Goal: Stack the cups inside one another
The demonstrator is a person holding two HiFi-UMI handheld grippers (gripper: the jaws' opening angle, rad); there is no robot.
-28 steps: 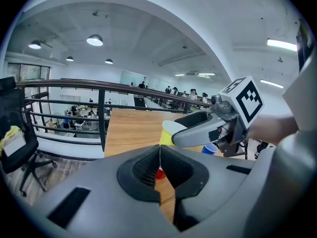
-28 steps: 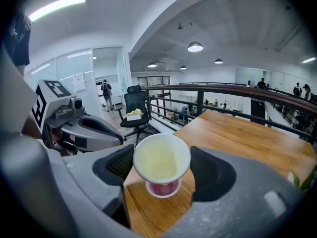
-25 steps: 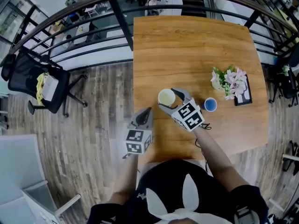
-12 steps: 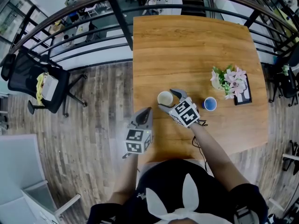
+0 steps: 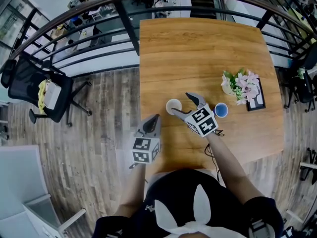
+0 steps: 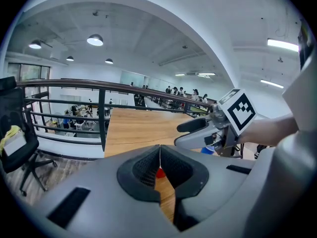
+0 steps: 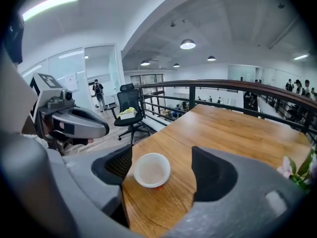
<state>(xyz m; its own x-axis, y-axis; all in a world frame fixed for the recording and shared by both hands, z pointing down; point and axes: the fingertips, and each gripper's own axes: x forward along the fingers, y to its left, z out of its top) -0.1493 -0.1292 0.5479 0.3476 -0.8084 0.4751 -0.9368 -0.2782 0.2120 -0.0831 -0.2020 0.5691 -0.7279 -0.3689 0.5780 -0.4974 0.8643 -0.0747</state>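
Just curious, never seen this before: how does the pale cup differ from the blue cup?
The pale cup looks white inside and wider; the blue cup is blue and smaller. The pale cup sits between the right gripper's open fingers; the blue cup stands free near the flowers. Both stand upright on the table.

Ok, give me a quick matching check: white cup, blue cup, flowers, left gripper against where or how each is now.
1 white cup
2 blue cup
3 flowers
4 left gripper

A shut, holding nothing
B between the open jaws of the right gripper
C nearest the right edge of the table
D alone, just right of the right gripper

Pairs: 1-B, 2-D, 3-C, 4-A
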